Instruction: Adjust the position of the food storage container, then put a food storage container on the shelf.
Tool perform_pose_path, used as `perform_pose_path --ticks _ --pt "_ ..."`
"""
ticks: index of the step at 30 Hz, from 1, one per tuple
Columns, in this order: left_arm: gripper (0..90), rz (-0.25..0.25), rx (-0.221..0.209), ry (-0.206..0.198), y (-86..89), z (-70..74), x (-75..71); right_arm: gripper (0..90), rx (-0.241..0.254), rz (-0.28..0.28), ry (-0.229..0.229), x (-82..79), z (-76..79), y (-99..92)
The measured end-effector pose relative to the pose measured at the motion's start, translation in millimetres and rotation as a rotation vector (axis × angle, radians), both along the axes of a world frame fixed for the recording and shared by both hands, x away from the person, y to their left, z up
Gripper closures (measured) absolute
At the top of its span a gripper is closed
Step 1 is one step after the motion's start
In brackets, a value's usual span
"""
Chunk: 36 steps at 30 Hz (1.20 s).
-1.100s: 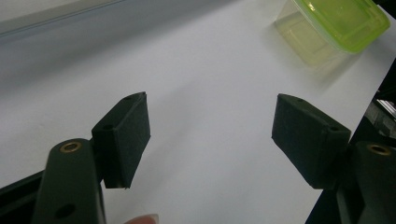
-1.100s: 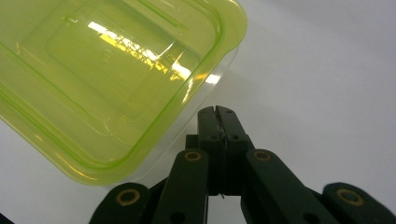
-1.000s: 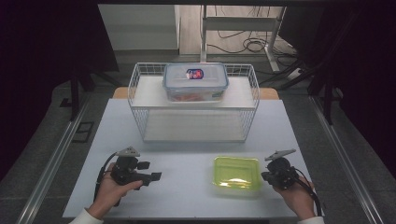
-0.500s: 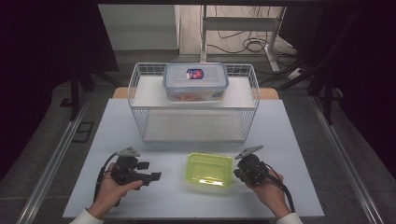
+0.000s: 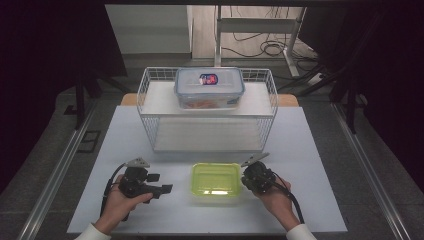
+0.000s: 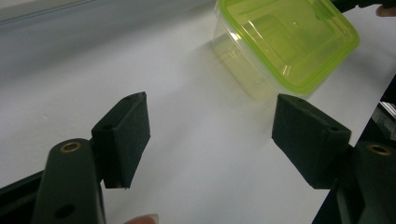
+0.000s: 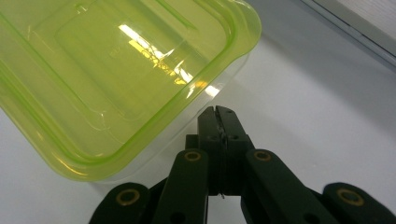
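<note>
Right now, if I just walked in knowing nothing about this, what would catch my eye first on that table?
Probably the bright green-lidded container at the near middle of the white table, with the right gripper, its jaws shut, pushed up against its side. The left gripper waits apart on the other side, jaws open. Farther back, a white wire basket carries a clear box with a blue-rimmed lid on its top.

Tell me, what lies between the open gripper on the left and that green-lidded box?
Nothing: in the high view, bare white table separates the left gripper from the green-lidded box; the left gripper view shows likewise.
</note>
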State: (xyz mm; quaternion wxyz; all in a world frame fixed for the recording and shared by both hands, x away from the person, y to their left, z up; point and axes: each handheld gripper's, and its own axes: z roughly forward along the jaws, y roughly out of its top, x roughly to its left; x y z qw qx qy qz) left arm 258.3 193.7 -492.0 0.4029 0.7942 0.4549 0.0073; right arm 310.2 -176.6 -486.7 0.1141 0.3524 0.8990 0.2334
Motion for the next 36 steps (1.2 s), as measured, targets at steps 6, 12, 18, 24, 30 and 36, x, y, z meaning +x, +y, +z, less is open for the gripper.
perform_pose_path --ticks 6,12,18,24,30,36 --pt "27.4 0.034 -0.030 -0.012 1.4 2.7 -0.8 88.8 0.039 -0.037 -0.040 -1.1 8.2 -12.8" --pt "26.9 0.061 -0.113 -0.002 2.2 5.3 0.1 70.7 0.185 -0.111 -0.023 -7.2 17.0 -39.1" --pt "26.9 0.069 -0.195 0.039 0.5 3.5 3.8 48.4 0.424 -0.152 0.067 -6.2 20.9 -59.3" --pt "26.9 0.074 -0.226 0.061 -0.8 1.0 7.0 43.2 0.536 -0.152 0.102 -5.2 21.8 -66.3" --pt "26.8 0.072 -0.261 0.081 -4.3 0.5 9.4 42.1 0.578 -0.141 0.122 -4.9 20.2 -63.8" --pt "26.2 0.079 -0.278 0.106 -12.3 -2.0 14.6 41.1 0.607 -0.146 0.151 -1.8 17.4 -61.0"
